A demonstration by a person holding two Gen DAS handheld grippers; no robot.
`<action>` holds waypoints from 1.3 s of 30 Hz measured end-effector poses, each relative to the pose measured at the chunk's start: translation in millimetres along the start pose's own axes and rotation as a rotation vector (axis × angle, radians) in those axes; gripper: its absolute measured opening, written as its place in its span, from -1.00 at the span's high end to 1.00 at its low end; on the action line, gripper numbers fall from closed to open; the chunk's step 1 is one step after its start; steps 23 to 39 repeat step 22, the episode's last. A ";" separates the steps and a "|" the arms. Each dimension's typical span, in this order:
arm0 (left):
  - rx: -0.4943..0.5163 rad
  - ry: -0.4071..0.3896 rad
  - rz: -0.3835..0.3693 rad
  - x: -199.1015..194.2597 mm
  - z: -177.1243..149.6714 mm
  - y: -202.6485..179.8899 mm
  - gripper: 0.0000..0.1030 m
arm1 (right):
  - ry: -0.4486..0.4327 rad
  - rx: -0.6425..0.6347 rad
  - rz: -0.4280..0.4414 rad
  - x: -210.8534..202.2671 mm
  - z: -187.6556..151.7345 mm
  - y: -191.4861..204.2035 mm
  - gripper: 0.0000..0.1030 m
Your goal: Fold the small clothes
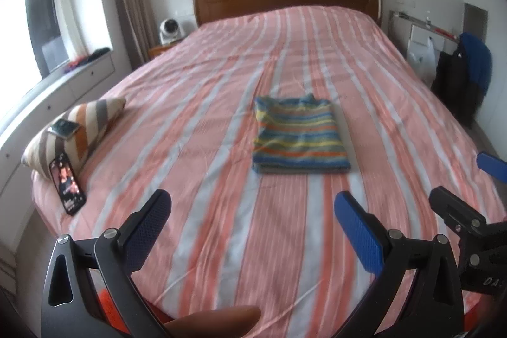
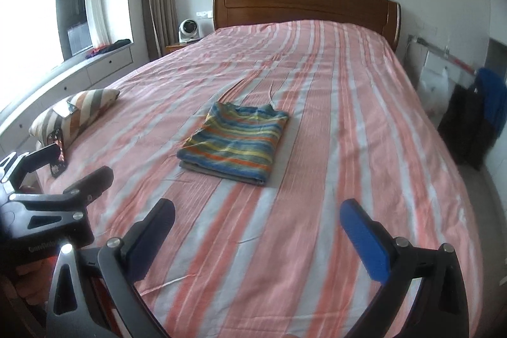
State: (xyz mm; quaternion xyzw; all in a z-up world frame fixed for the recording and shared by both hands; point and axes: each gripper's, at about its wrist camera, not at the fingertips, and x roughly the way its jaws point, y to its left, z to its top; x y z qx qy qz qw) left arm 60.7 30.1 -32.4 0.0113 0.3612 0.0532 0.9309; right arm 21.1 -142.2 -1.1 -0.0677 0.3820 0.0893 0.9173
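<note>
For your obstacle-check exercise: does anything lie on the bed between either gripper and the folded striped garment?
Nothing visible does. Only bare striped bedspread lies between the left gripper, the right gripper and the folded striped garment. The pillow and the phone propped against it sit off to the left, clear of both paths.

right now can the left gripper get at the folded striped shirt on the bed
Probably yes. The left gripper is open and points at the folded striped shirt, with only bare bedspread between them. The pillow and phones lie off to the left, clear of the path.
</note>
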 end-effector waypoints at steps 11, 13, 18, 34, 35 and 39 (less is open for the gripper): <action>-0.010 0.009 0.008 1.4 -0.5 1.4 -0.99 | 0.025 -0.004 -0.051 7.3 -2.0 -1.1 -0.99; -0.012 0.013 -0.001 2.6 -1.3 1.9 -0.99 | 0.021 -0.009 -0.053 7.3 -2.0 -0.5 -0.99; -0.024 0.030 -0.021 5.3 -4.8 1.7 -1.00 | 0.022 -0.014 -0.058 10.8 -2.0 0.0 -0.99; -0.022 0.019 -0.018 4.3 -5.4 -0.8 -0.99 | 0.021 -0.011 -0.056 11.1 -2.7 0.2 -0.99; -0.022 0.019 -0.018 4.3 -5.4 -0.8 -0.99 | 0.021 -0.011 -0.056 11.1 -2.7 0.2 -0.99; -0.022 0.019 -0.018 4.3 -5.4 -0.8 -0.99 | 0.021 -0.011 -0.056 11.1 -2.7 0.2 -0.99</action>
